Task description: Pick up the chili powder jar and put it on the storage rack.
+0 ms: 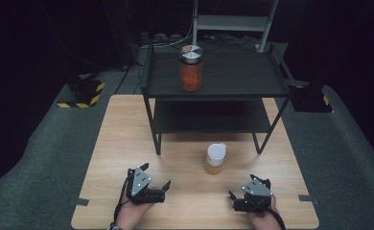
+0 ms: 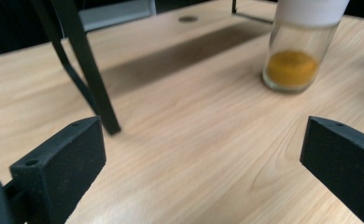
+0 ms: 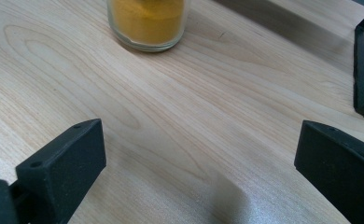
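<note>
Both grippers rested low over the near edge of the wooden table (image 1: pixel 127 124), one in each hand, and neither held anything. The left gripper (image 1: pixel 157 178) had its jaws spread wide apart, and in the left gripper view bare wood showed between them; the right gripper (image 1: pixel 240 189) was spread just as wide, with nothing but tabletop in its gap. Between the two and a little farther out stood the small jar (image 1: pixel 216 158), upright on the table, its white cap on and a layer of yellow-orange powder at the bottom. It sat just in front of the black shelf (image 1: pixel 214 91), near enough for either hand to reach, and that seemed to be why both grippers were aimed toward it with jaws ready. On the shelf's top level stood a bigger jar (image 1: pixel 191 68) with a metal lid and reddish contents, well apart from the hands. The shelf's free top suggested the small jar belonged up there too, though that is only a guess.
</note>
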`<action>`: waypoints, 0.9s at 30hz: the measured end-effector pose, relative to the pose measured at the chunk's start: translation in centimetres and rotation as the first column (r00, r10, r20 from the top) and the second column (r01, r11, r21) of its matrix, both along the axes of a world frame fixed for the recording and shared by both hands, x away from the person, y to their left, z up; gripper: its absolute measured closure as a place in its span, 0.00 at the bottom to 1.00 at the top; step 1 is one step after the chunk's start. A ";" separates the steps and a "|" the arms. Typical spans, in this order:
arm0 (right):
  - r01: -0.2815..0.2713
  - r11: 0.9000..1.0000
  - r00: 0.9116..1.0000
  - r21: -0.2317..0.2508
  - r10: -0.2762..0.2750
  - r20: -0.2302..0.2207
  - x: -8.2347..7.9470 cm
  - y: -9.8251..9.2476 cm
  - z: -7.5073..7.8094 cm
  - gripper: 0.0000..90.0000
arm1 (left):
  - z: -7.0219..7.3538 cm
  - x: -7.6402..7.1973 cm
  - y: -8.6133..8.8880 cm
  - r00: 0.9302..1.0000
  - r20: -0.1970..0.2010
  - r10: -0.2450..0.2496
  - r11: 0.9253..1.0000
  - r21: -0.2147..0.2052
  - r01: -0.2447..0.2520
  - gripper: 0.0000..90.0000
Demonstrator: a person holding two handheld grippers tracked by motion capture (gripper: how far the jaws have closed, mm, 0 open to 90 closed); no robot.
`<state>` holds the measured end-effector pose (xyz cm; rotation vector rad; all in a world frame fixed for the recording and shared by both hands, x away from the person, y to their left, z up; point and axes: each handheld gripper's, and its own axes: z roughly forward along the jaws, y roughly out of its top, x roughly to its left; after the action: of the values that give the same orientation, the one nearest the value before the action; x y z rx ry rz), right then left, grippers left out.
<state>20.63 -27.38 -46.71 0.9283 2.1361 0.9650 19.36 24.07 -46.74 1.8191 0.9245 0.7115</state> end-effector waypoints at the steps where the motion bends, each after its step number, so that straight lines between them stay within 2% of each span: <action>1: 0.001 1.000 1.000 0.000 -0.001 0.000 0.0 0.0 0.0 0.02 | -0.1 0.0 0.0 1.000 -0.003 0.007 1.000 0.015 -0.007 0.00; 10: 0.005 1.000 1.000 -0.009 -0.005 0.003 -0.1 0.2 0.0 0.02 | -0.5 0.2 0.1 0.998 -0.052 0.036 0.996 0.082 -0.032 0.00; 14: 0.005 1.000 1.000 -0.013 -0.005 0.005 -0.1 0.3 0.0 0.02 | -0.6 0.4 0.0 0.996 -0.079 0.039 0.995 0.091 -0.032 0.01; 16: 0.005 1.000 1.000 -0.013 -0.005 0.004 -0.1 0.3 0.0 0.02 | -0.5 0.4 -0.3 0.996 -0.081 0.049 0.992 0.120 -0.039 0.01; 19: 0.003 1.000 1.000 -0.012 -0.003 0.004 -0.1 0.2 0.0 0.02 | -0.3 0.4 -0.5 0.995 -0.084 0.058 0.989 0.142 -0.046 0.01; 22: 0.004 1.000 1.000 -0.012 -0.004 0.004 -0.1 0.3 0.0 0.02 | -0.1 0.6 -1.0 0.994 -0.095 0.050 0.983 0.180 -0.033 0.01; 27: 0.010 1.000 1.000 -0.009 -0.010 0.005 -0.1 0.3 0.0 0.02 | 0.0 0.5 -1.8 0.996 -0.079 0.035 0.971 0.237 -0.015 0.01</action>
<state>20.49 -27.12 -46.74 0.9298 2.1281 0.9510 19.83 22.27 -46.78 2.0629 0.9505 0.7945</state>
